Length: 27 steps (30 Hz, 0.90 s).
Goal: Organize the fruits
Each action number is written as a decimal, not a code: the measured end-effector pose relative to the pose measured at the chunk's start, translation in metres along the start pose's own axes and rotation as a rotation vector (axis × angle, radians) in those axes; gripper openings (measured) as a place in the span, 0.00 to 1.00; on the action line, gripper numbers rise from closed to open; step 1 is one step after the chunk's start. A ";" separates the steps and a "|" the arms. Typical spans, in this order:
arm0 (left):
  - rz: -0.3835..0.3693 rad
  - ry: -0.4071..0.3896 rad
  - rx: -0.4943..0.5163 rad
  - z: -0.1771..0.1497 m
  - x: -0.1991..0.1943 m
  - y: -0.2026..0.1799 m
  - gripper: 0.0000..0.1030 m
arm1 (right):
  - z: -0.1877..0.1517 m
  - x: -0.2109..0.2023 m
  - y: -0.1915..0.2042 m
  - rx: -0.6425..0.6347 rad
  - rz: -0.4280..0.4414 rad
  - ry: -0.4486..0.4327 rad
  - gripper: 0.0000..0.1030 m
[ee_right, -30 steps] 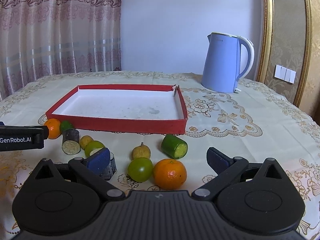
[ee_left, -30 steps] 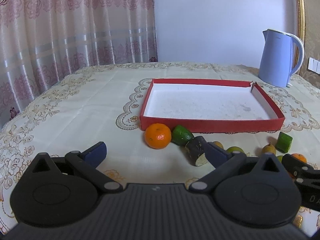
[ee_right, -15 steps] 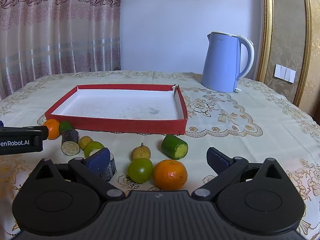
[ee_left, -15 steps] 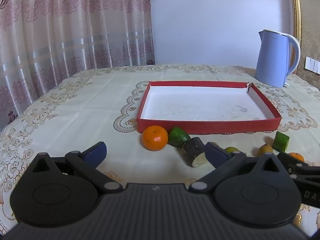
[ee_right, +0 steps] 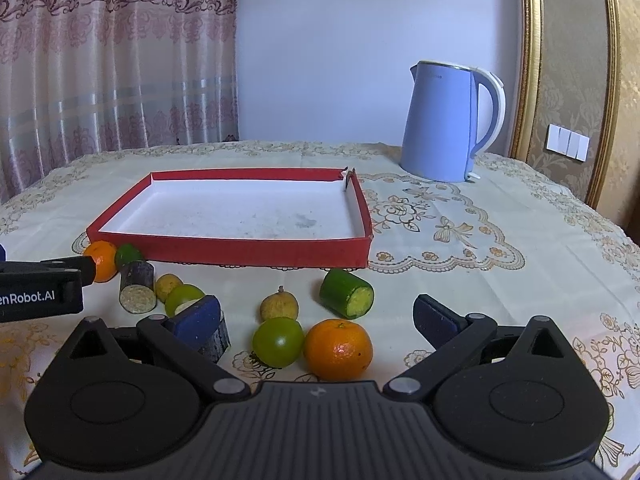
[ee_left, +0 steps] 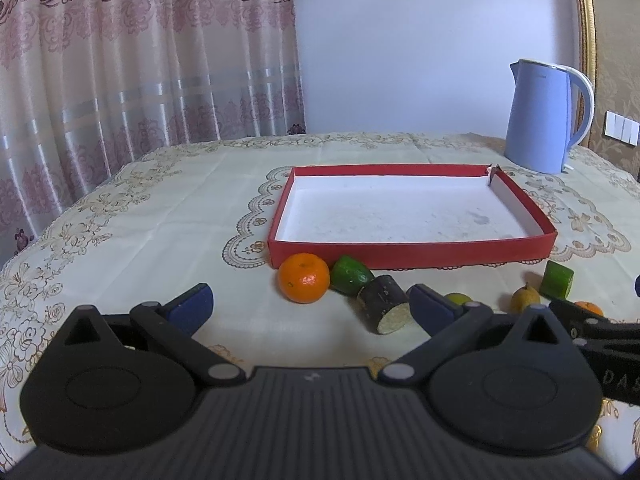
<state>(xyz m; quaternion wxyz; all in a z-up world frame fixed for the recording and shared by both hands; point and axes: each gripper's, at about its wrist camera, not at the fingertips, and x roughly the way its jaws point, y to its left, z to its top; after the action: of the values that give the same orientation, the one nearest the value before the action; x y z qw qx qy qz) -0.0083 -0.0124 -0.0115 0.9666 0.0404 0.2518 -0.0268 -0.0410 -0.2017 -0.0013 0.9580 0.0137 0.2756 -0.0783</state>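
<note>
An empty red tray (ee_left: 412, 255) (ee_right: 256, 249) with a white floor lies mid-table. In front of it lie loose fruits. In the left wrist view: an orange (ee_left: 304, 278), a green piece (ee_left: 351, 275) and a dark sugarcane stub (ee_left: 385, 309). In the right wrist view: an orange (ee_right: 338, 349), a green fruit (ee_right: 279, 341), a yellow-brown fruit (ee_right: 279, 306), a green cut piece (ee_right: 347, 293) and a sugarcane stub (ee_right: 138, 286). My left gripper (ee_left: 310, 310) is open and empty just before its orange. My right gripper (ee_right: 316, 320) is open and empty, its orange and green fruit between the fingers.
A blue electric kettle (ee_left: 542, 116) (ee_right: 448, 120) stands behind the tray to the right. A patterned tablecloth (ee_left: 140, 236) covers the table. Curtains (ee_left: 140, 60) hang at the back left. The left gripper's body (ee_right: 40, 288) reaches into the right wrist view.
The left wrist view has drawn back and risen a little, so the fruits and tray sit slightly farther off. The right gripper has hardly moved. Both stay open.
</note>
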 end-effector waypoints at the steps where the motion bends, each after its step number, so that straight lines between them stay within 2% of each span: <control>1: -0.001 -0.001 0.001 0.000 0.000 0.000 1.00 | 0.000 0.000 0.000 0.002 -0.001 0.001 1.00; 21: 0.007 0.023 0.011 -0.007 0.006 0.000 1.00 | -0.002 -0.001 -0.001 0.000 0.002 0.000 1.00; 27: 0.034 0.059 0.013 -0.015 0.021 0.004 1.00 | -0.010 -0.010 -0.015 0.014 0.051 -0.014 1.00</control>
<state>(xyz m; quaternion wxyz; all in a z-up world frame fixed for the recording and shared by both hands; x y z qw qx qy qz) 0.0028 -0.0075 -0.0348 0.9587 0.0520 0.2795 -0.0108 -0.0571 -0.2140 -0.0047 0.9614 0.0267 0.2682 -0.0556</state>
